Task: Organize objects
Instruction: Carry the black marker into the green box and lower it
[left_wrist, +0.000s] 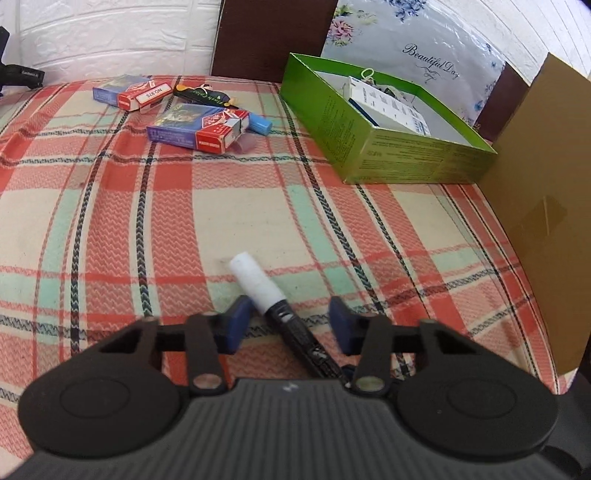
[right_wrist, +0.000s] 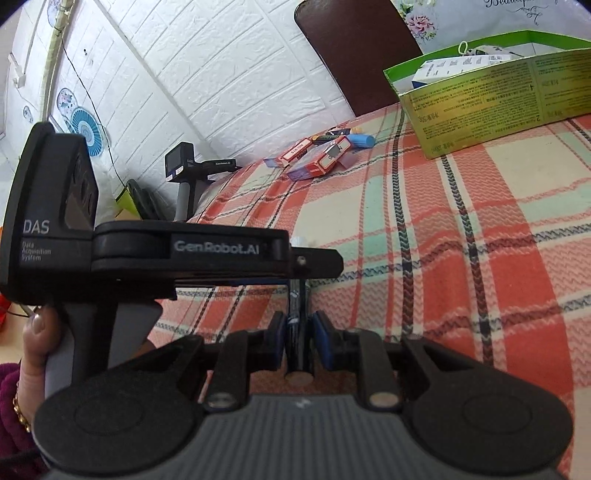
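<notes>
Marker (left_wrist: 280, 314), white cap, black barrel, sits between the left tool (left_wrist: 291, 321) pads; gap visible on the right side, not clamped. Green box (left_wrist: 369, 147) far right holds white cartons. Right view: right tool (right_wrist: 299, 341) clenched on the marker barrel (right_wrist: 297, 332). Looks like mid-handover; next, carry it to the green box (right_wrist: 480, 110).

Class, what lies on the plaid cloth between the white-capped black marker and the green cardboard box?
Nothing: in the left wrist view, only bare plaid cloth separates the marker from the box.
</notes>
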